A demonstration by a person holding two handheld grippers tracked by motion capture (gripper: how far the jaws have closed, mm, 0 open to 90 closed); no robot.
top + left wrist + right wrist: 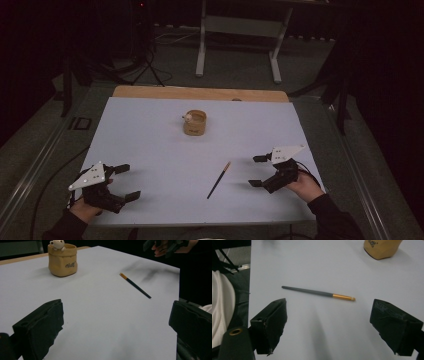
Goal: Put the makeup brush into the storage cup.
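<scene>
High view: white table (150, 130) with a tan pot (195, 122) standing near its far middle, a thin brush (219, 180) lying flat toward the near right, well apart from the pot. Left gripper (120, 182) at the near left corner, jaws spread, nothing between them; right gripper (257, 171) at the near right, jaws spread too, just beside the brush and aimed at it. Left gripper view: both black jaws wide apart over bare table, pot (62, 261) with a small bear figure on its rim far ahead, brush (135, 285) off to the right, other hand (166, 247) at the top edge. Right gripper view: brush (318, 293) straight ahead between the open jaws but beyond them, untouched, gold band and tip toward the pot (382, 248). Probably the approach step, with pickup not yet begun; next move likely calls for lowering the right gripper over the dark handle, closing squarely across it, then lifting toward the pot.
</scene>
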